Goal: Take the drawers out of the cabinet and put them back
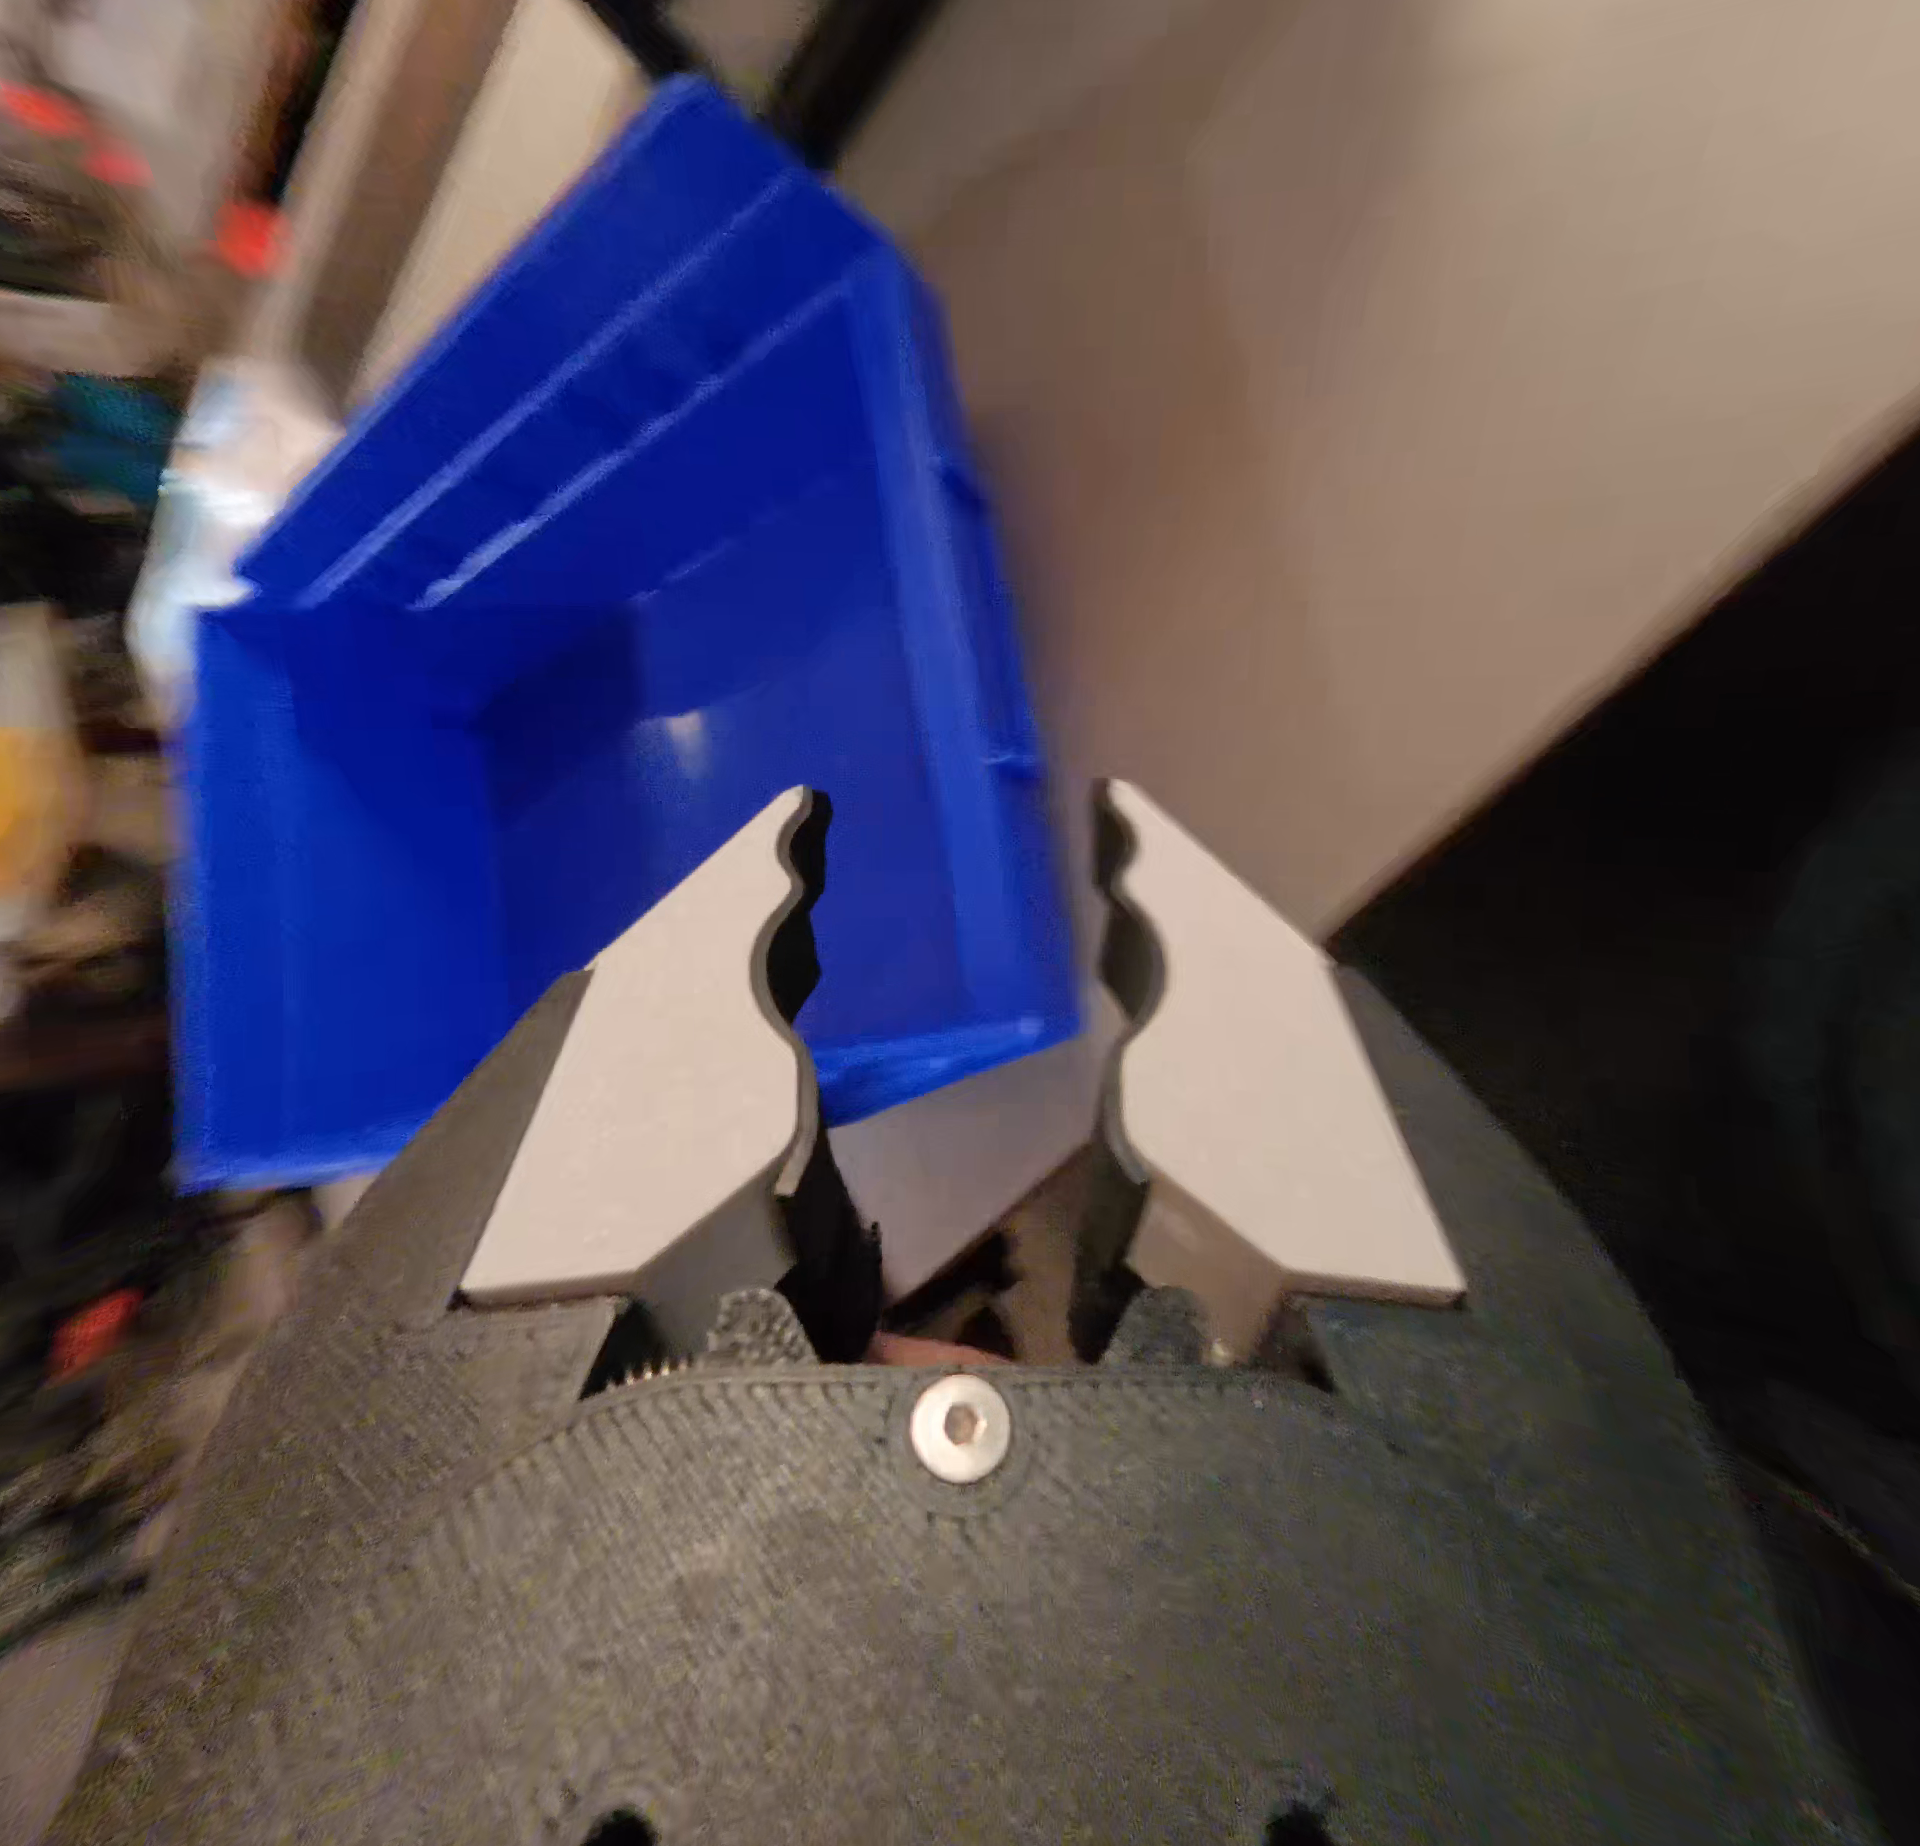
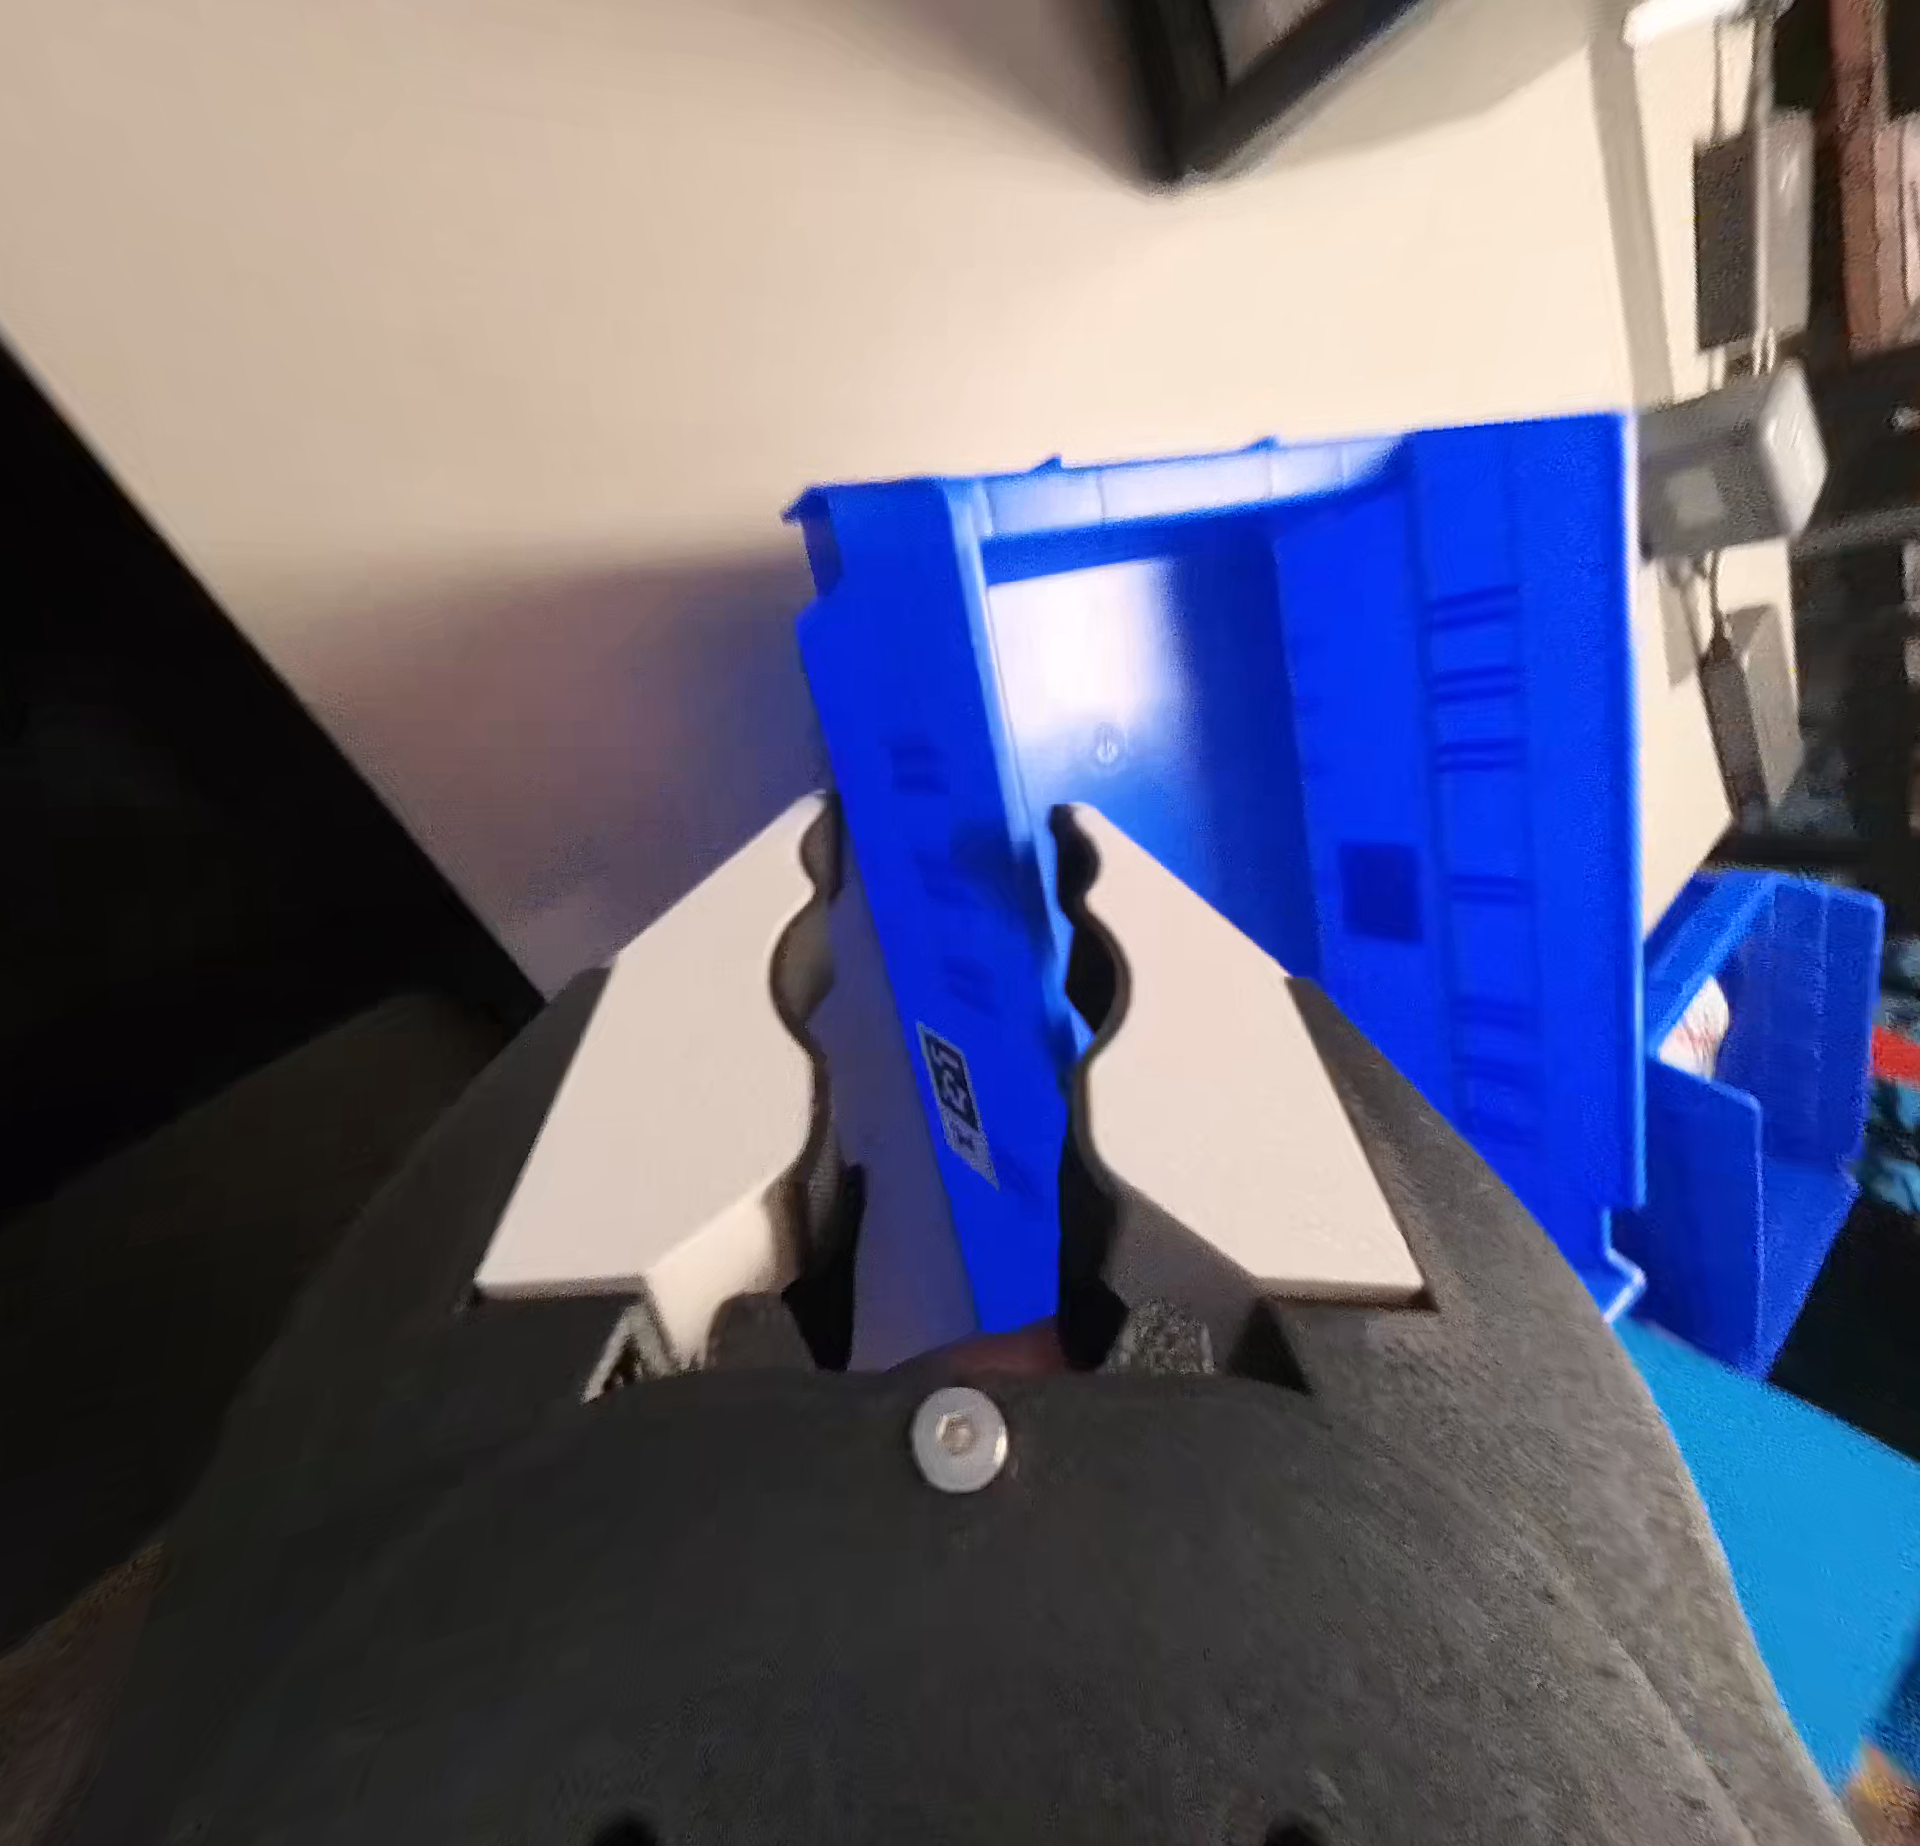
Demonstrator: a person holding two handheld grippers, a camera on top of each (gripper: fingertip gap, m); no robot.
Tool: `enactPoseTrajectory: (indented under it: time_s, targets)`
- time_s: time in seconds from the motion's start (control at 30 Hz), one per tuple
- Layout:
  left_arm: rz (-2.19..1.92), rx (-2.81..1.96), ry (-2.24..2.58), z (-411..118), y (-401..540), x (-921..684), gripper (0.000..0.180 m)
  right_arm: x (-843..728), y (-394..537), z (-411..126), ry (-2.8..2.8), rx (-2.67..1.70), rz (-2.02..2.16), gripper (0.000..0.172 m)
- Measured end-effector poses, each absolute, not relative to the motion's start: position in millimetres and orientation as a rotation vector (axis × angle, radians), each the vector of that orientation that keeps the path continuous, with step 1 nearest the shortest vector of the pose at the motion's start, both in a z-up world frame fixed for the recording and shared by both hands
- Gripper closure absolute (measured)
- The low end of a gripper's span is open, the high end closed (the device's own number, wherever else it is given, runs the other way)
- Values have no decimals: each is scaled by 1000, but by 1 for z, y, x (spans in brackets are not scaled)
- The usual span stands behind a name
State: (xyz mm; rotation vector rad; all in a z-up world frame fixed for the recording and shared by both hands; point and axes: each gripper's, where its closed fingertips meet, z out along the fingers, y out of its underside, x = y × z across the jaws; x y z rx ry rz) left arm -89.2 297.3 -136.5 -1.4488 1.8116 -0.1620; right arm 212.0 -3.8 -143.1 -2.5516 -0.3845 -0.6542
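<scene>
Fingers of the right gripper (image 2: 940,809) straddle one side wall of a blue drawer (image 2: 1195,757), apparently clamping it for carrying, though blur hides firm contact. Left gripper (image 1: 956,799) stands parted and empty, drawer (image 1: 582,757) just beyond its fingertips.

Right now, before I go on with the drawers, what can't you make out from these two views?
- Cabinet: not identifiable in either view; backgrounds are motion-blurred.
- Left hand-held gripper: open, but blur hides how near the blue drawer lies.
- Right hand-held gripper: straddles the wall of a blue drawer; pad contact unclear.
- Second blue bin: cut by the right edge, contents blurred.
</scene>
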Motion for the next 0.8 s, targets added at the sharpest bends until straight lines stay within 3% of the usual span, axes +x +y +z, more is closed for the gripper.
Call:
enactPoseTrajectory:
  time_s: [0.07, 0.13, 0.2, 0.33, 0.5, 0.6, 0.8]
  targets:
    - [42, -1444, 1757, -142, 322, -93, 145, 225, -5, -146, -390, -2558, -810, 140]
    - [50, -1484, 1712, -138, 334, -102, 174, 225, -6, -147, -464, -2556, -825, 145]
    - [7, -1524, 1710, -138, 340, -113, 179, 224, -6, -146, -610, -2522, -835, 147]
    - [125, -1597, 1645, -142, 373, -142, 161, 222, -6, -147, -823, -2435, -739, 149]
    - [-34, -1599, 1578, -129, 361, -141, 139, 235, -30, -143, -875, -2479, -742, 146]
    - [-192, -1525, 1605, -117, 333, -119, 133, 222, -38, -126, -720, -2497, -568, 121]
    - [-215, -1534, 1704, -135, 320, -74, 128, 230, 7, -96, -203, -2467, -216, 106]
